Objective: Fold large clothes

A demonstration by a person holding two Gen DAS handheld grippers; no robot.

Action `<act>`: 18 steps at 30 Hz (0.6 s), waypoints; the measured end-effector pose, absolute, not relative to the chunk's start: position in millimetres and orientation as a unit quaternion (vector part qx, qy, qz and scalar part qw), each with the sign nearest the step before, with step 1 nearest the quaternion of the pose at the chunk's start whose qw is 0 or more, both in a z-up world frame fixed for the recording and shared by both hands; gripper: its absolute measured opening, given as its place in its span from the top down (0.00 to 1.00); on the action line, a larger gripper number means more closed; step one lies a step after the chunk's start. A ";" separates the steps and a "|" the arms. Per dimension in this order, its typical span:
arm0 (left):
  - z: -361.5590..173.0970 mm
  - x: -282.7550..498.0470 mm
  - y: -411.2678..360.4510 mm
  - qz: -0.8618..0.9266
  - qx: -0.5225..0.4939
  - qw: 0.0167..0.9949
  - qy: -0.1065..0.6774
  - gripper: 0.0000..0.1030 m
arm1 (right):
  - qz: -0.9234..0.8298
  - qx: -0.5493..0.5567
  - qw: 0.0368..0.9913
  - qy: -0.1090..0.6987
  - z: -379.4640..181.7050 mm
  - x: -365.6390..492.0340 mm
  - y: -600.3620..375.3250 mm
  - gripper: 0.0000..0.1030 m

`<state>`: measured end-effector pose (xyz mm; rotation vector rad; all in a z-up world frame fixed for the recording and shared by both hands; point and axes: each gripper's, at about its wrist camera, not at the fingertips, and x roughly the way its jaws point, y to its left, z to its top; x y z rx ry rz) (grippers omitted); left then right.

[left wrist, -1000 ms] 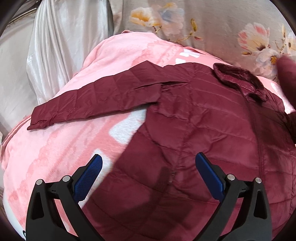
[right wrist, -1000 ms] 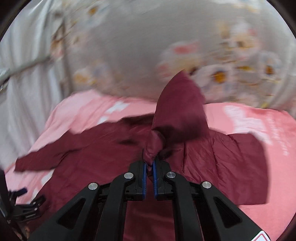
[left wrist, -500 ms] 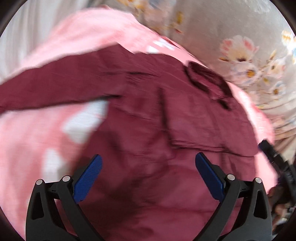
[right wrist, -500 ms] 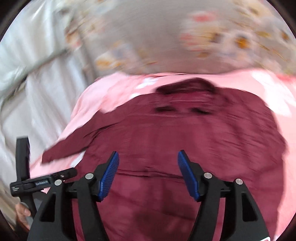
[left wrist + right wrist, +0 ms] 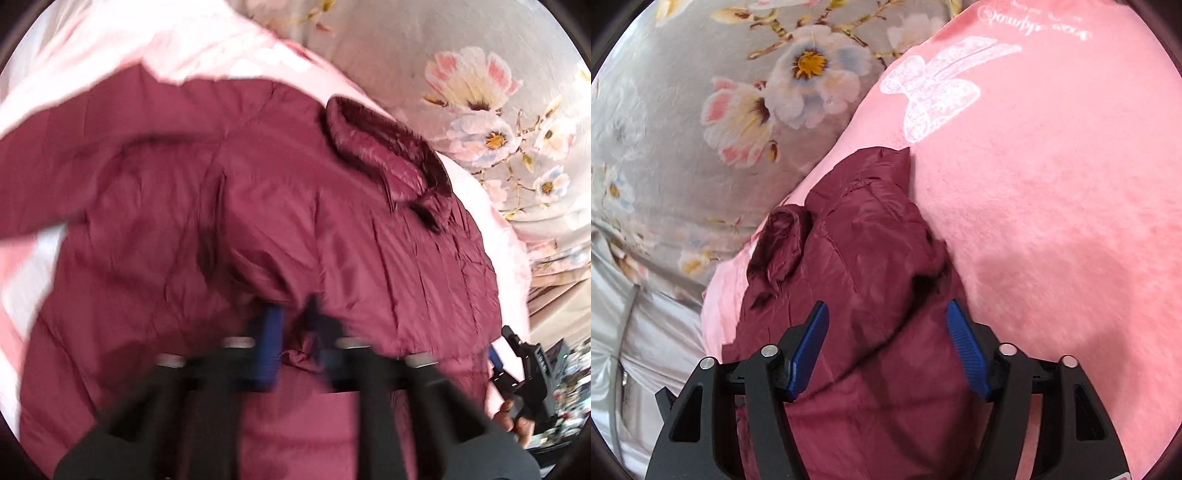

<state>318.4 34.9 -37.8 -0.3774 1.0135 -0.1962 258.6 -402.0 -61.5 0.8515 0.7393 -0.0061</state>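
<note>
Maroon quilted puffer jacket (image 5: 280, 221) is lying spread on the pink fleece blanket with white bow prints (image 5: 1052, 184), its glossy collar (image 5: 388, 155) nearest the grey floral bedspread (image 5: 480, 55) behind. The left gripper (image 5: 295, 350) is pinching a bunched fold of the jacket's fabric near the hem, blue pads clamped tight on it, though the view is smeared by motion. The right gripper (image 5: 886, 343) is hovering over the jacket's edge beside the blanket, its jaws closing with cloth lying between them but the blue pads (image 5: 809, 347) not yet pressing on it.

To my eye the step in hand is getting a firm hold on both sides before folding the body over. Doing it well probably means letting the right gripper bite a full layer of the slippery shell, not just a wrinkle, and matching the left's hold at about the same level from the collar. Then both hands should be lifting together, keeping the fabric taut so the fold lands straight. The puffy filling will likely be springing back, so pressing it flat afterwards seems wise.
</note>
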 end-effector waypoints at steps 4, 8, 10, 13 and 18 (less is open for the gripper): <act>-1.4 324.0 37.7 -0.076 -0.135 0.890 0.429 0.96 | 0.001 0.388 0.861 0.330 -45.4 273.2 -400.3 0.98; 8.5 317.4 44.7 -0.057 -0.098 0.909 0.400 0.97 | 0.000 0.284 0.915 0.286 -10.2 250.4 -374.8 0.98; -9.3 318.9 44.9 -0.050 -0.083 0.904 0.417 0.97 | -0.022 0.227 0.924 0.308 -12.2 253.1 -359.1 0.98; -46.8 324.0 46.0 -0.039 -0.079 0.885 0.458 0.97 | -0.053 0.195 0.913 0.354 -28.7 263.9 -351.7 0.98; -63.3 319.0 43.1 -0.026 -0.060 0.890 0.450 0.97 | -0.069 0.200 0.896 0.390 -55.5 266.0 -362.6 0.98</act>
